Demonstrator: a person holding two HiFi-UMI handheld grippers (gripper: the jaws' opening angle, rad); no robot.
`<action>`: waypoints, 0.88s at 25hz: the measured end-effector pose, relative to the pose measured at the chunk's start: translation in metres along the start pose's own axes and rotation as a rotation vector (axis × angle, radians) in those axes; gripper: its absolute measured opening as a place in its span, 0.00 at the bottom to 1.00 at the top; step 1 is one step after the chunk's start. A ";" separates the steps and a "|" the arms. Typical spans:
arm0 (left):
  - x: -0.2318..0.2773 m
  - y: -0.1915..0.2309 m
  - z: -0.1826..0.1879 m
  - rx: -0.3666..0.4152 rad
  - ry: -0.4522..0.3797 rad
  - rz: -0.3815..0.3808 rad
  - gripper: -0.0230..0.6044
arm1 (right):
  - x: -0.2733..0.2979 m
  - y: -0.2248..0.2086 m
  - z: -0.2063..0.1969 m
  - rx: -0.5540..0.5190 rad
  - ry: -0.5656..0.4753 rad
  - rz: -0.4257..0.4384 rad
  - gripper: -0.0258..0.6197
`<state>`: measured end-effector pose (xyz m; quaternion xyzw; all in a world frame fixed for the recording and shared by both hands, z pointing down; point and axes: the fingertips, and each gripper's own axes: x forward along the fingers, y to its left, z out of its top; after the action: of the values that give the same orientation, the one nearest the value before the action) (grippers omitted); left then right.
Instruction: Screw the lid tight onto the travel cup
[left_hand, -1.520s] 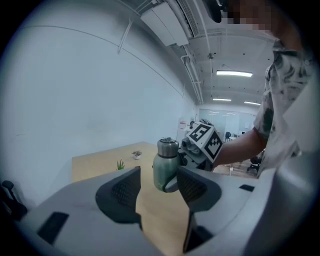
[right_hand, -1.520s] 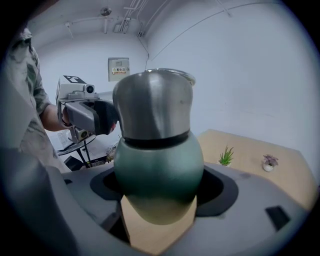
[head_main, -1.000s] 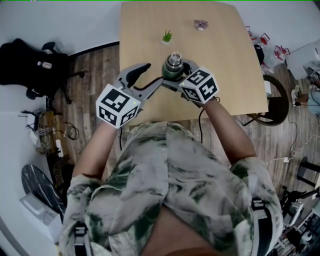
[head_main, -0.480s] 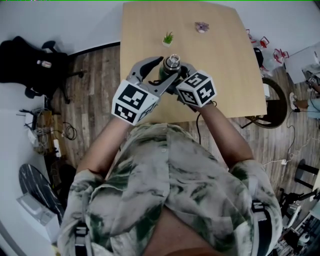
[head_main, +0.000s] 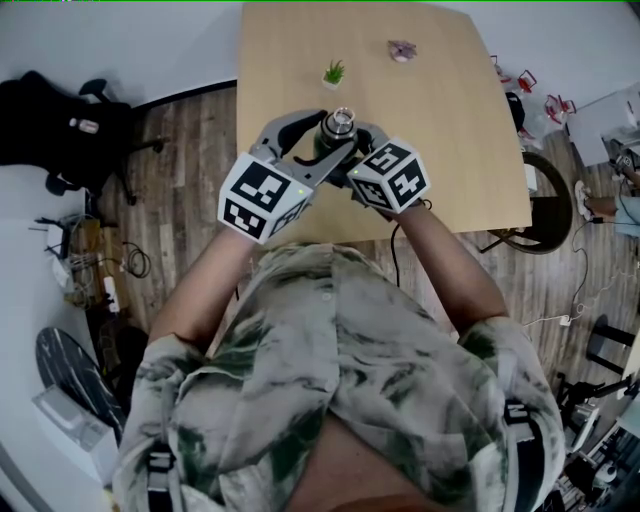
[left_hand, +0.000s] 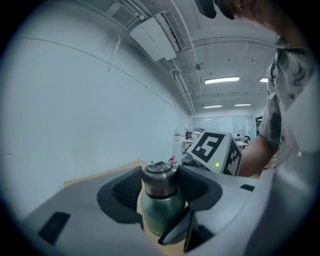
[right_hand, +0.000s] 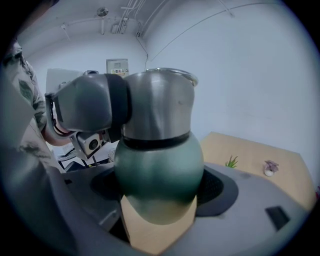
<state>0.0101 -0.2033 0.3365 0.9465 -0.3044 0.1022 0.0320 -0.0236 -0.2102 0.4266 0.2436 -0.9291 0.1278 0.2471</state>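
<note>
Seen from above, a person in a patterned shirt (head_main: 340, 360) stands at the near edge of a light wooden worktop (head_main: 450, 150), holding a gripper in each hand. A green travel cup (right_hand: 159, 165) with a steel lid (head_main: 341, 121) stands upright between the two grippers, over the near part of the worktop.

The right gripper (right_hand: 159, 189) has its jaws clamped on the cup's rounded green body, one pad against each side. The left gripper (left_hand: 161, 186) comes in from the other side at lid height. Its jaws have just been opening and now stand apart, with the lid between them and a dark pad close on each side.

Farther back on the worktop sit a small green plant (head_main: 334, 73) and a small pinkish object (head_main: 402, 50), well apart from the cup.
</note>
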 end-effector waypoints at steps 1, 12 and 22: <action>-0.001 0.000 0.000 0.001 -0.004 -0.018 0.41 | 0.000 0.001 0.000 -0.005 -0.001 0.006 0.66; -0.010 -0.009 0.000 0.046 0.001 -0.317 0.41 | -0.003 0.018 -0.001 -0.063 -0.019 0.114 0.66; -0.001 -0.001 -0.003 0.018 0.023 -0.138 0.43 | 0.001 0.005 -0.005 0.000 -0.009 0.063 0.66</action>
<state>0.0095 -0.2020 0.3393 0.9642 -0.2373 0.1134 0.0337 -0.0250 -0.2051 0.4306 0.2148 -0.9374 0.1343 0.2390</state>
